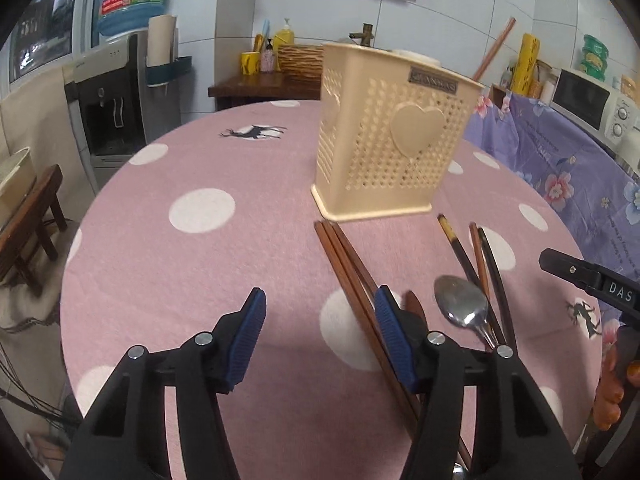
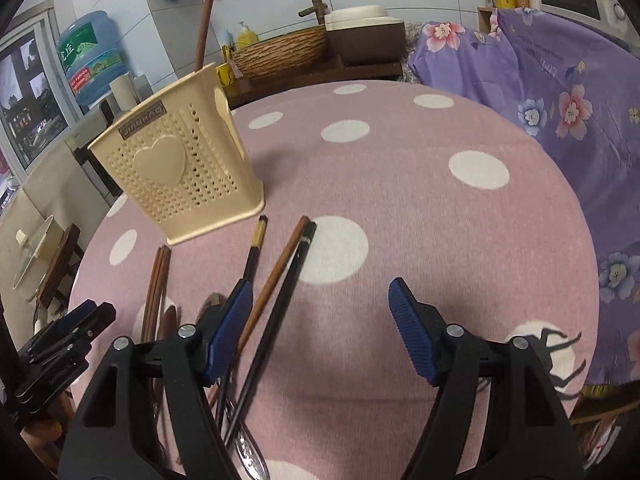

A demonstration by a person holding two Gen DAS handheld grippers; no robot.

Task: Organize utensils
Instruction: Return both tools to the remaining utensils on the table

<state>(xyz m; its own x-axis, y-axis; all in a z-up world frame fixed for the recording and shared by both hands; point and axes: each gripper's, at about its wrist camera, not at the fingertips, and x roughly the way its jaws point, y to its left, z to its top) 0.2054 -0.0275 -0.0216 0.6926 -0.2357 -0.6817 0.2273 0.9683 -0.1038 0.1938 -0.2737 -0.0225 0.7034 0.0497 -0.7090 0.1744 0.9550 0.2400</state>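
Indoors, round table (image 1: 208, 264), pink polka-dot cloth, water dispenser (image 1: 116, 112), tiled wall (image 1: 460, 12).

Round pink-dotted table (image 1: 200, 280) carries cream holder (image 1: 384, 140), chopsticks (image 1: 348, 272), spoon (image 1: 462, 300).

chopsticks (image 1: 348, 268) and spoon (image 1: 462, 300) before the holder (image 1: 384, 144) (on the table (image 1: 200, 272))

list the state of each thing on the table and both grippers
utensil holder: upright, one chopstick standing in it
brown chopsticks: lying flat together
dark chopsticks: lying loose
spoon: lying, bowl up
left gripper: open, empty
right gripper: open, empty
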